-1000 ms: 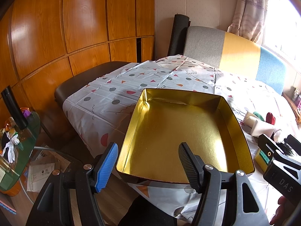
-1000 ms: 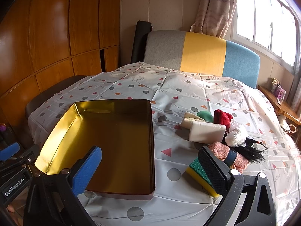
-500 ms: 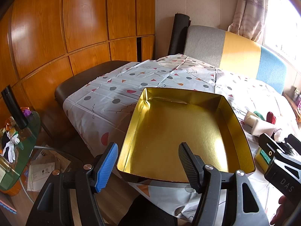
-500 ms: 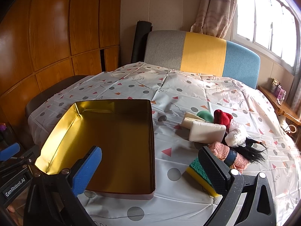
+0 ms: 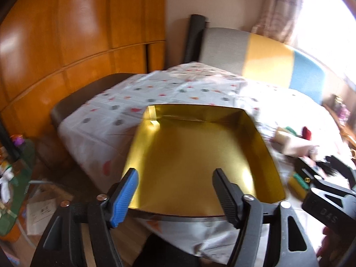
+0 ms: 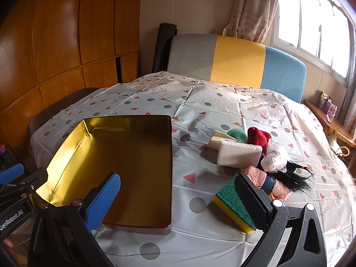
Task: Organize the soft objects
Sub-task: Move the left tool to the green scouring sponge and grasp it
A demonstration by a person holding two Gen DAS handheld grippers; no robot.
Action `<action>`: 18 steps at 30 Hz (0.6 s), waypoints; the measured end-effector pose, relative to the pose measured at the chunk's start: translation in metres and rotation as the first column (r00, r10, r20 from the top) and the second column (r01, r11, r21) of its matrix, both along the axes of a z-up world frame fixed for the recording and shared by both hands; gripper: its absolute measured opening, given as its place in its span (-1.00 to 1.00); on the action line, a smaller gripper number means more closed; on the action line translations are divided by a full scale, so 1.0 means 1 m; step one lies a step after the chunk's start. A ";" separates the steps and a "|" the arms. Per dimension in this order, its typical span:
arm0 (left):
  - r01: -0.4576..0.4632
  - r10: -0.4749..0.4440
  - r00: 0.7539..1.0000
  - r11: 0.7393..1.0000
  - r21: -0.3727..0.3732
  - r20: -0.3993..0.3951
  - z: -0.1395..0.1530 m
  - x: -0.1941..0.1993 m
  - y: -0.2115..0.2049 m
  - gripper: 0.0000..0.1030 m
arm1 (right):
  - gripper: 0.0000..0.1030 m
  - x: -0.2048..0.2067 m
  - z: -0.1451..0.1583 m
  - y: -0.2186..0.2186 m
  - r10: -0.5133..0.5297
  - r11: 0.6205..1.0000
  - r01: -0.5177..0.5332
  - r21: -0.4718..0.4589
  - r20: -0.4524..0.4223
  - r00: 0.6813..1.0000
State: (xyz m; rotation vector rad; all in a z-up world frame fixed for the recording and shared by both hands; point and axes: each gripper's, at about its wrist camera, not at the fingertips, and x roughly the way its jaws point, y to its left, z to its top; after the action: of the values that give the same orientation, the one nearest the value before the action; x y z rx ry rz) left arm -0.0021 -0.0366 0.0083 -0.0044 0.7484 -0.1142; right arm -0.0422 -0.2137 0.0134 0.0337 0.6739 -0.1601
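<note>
The left claw [image 5: 174, 194] has just been spreading its jaws wider, nothing between them — it hangs over the near rim of the empty gold rectangular metal tin [image 6: 124, 169], so a first pick looks imminent. The tin sits near the left edge of the bed's patterned white sheet [image 6: 222, 102], its floor bare. To its right lie the soft things: a green-and-yellow scouring sponge [image 6: 231, 204], a white foam block [image 6: 239, 154], a red plush piece [image 6: 258, 136]. The right claw [image 6: 178, 200] hangs spread and empty — clear sheet separates tin and pile.
</note>
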 end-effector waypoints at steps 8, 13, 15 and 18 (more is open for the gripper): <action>0.276 -0.279 0.959 0.960 -0.056 -0.049 0.009 0.007 -0.072 0.47 | 1.00 -0.020 -0.005 -0.132 -0.164 0.973 0.171 0.152 -0.056 0.985; 0.403 -0.410 0.904 0.912 -0.080 -0.118 0.002 0.012 -0.129 0.47 | 1.00 -0.045 -0.012 -0.215 -0.327 0.933 0.338 0.124 -0.100 0.940; 0.431 -0.439 0.886 0.898 -0.083 -0.148 -0.001 0.013 -0.150 0.46 | 1.00 -0.053 -0.018 -0.235 -0.359 0.921 0.370 0.127 -0.101 0.928; 0.460 -0.477 0.846 0.879 -0.126 -0.238 -0.014 0.021 -0.187 0.46 | 1.00 -0.062 -0.031 -0.255 -0.395 0.901 0.408 0.151 -0.108 0.912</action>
State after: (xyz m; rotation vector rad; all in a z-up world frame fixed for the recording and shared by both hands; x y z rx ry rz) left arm 0.0189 -0.2236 -0.0056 0.1061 1.0022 -0.6190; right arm -0.1045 -0.4688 -0.0171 0.3356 0.7487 -0.5047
